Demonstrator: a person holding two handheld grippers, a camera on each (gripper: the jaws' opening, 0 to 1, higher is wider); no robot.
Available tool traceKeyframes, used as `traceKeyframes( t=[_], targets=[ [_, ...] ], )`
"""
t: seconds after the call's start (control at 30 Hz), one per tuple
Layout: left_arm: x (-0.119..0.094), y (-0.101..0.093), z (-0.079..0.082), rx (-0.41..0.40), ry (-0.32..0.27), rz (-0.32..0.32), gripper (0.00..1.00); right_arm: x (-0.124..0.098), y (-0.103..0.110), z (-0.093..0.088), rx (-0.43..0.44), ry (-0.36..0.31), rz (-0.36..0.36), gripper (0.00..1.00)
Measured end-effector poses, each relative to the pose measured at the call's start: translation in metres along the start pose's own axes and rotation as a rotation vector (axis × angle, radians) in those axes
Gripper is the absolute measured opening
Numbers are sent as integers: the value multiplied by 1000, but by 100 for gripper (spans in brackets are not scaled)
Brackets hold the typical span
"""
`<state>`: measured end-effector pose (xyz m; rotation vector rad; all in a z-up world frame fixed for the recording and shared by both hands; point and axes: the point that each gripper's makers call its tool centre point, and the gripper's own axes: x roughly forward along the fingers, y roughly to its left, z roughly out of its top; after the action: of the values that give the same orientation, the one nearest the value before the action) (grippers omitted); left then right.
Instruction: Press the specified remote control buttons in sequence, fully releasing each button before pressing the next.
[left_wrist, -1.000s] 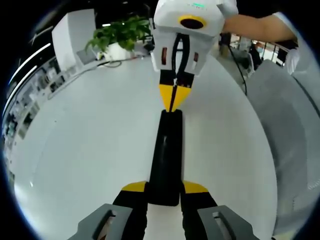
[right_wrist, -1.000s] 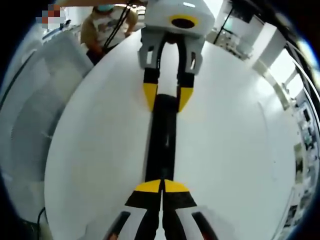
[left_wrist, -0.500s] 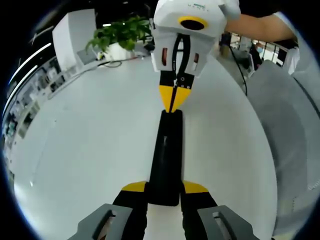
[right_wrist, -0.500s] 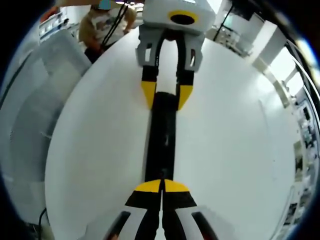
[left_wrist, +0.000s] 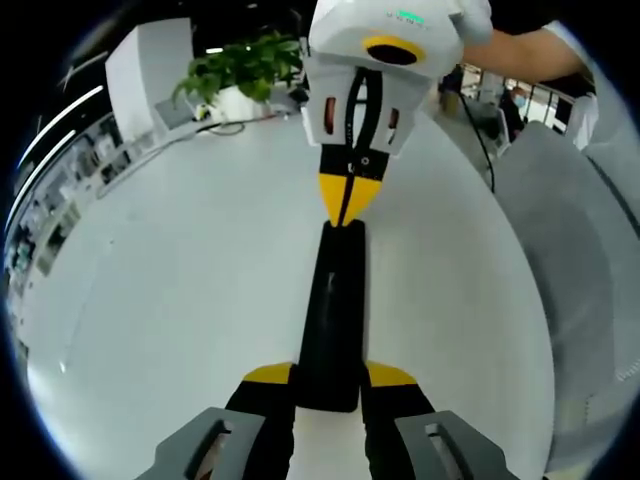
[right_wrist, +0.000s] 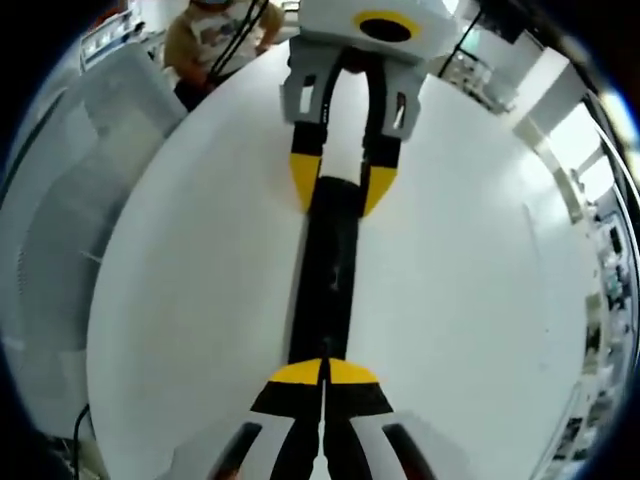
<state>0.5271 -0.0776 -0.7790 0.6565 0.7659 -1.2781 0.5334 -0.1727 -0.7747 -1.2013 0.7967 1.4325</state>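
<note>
Remote control first: a long, slim black remote control (left_wrist: 333, 310) lay flat on the round white table (left_wrist: 180, 270), stretched lengthwise between the two grippers. In the left gripper view its near end sat between the yellow-tipped black jaws of the left gripper (left_wrist: 330, 378), which clasped that end from both sides, one jaw against each long edge. The far end of the remote reached the right gripper (left_wrist: 346, 205), which came down from the top of that view with its two yellow tips pressed together into a single point, resting at the remote's end. A bare forearm (left_wrist: 520, 55) extended behind that gripper's white body.

In the right gripper view the same remote (right_wrist: 328, 275) ran up the middle of the white table (right_wrist: 470, 290). The right gripper (right_wrist: 323, 375) showed its jaws closed tip to tip, with nothing between them, at the near end of the remote; whether they pressed a button could not be told. At the far end the left gripper (right_wrist: 340, 185) held the remote between its spread yellow tips.

A leafy green potted plant (left_wrist: 240, 65) stood at the far edge of the table in the left gripper view. A person in a tan shirt (right_wrist: 215, 40) stood beyond the table in the right gripper view.
</note>
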Motion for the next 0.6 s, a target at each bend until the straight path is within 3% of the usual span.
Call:
traceKeyframes(
  t=[0.6],
  targets=[
    [0,1,0,-3,0,3,24,0,-1,0,20,-16,0,0]
  ],
)
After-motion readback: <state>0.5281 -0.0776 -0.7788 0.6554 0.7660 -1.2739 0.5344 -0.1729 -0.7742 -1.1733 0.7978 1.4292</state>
